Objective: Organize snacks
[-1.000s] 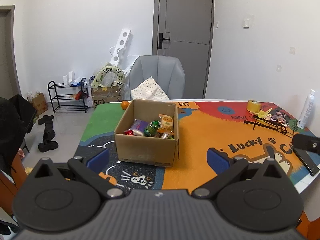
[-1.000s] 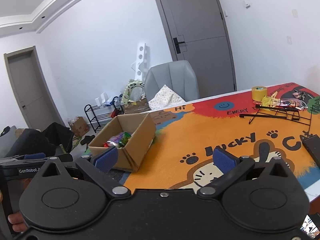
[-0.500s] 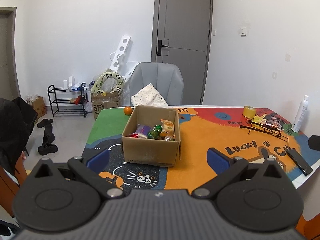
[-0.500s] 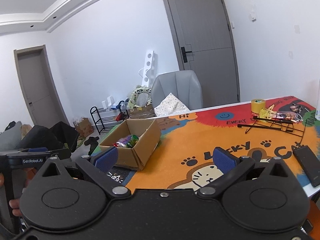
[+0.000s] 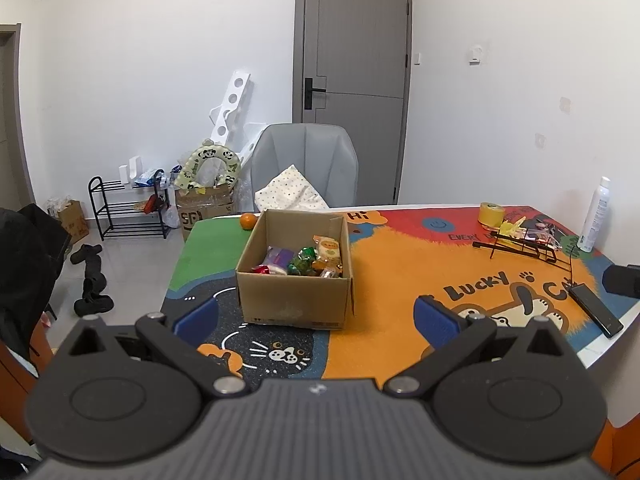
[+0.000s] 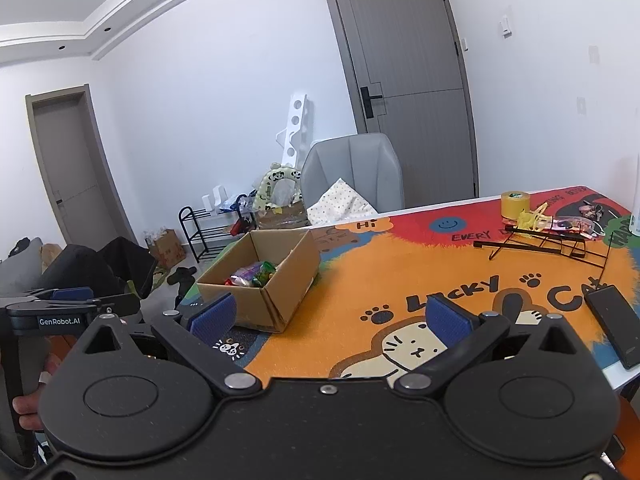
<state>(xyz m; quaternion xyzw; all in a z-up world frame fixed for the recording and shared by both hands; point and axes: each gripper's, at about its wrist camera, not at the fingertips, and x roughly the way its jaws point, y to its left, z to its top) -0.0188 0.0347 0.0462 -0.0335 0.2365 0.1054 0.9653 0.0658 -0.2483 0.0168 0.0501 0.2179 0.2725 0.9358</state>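
On table mat (image 5: 384,264), snack-filled cardboard box (image 5: 294,296), open orange expanse beside

Readable stuff: the cartoon mat (image 6: 360,280) covering the surface says "Hi" on an orange flower patch near the far edge, "LUCKY" in big black letters next to paw prints, then "CA" with the rest cut off by a black phone (image 6: 614,330). There's also "EVERY D…" under a blue smiley. The left tongs (image 6: 72,308) handle has a "GenRobot.AI" label. A cardboard box on the floor (image 5: 204,212) shows "SF".
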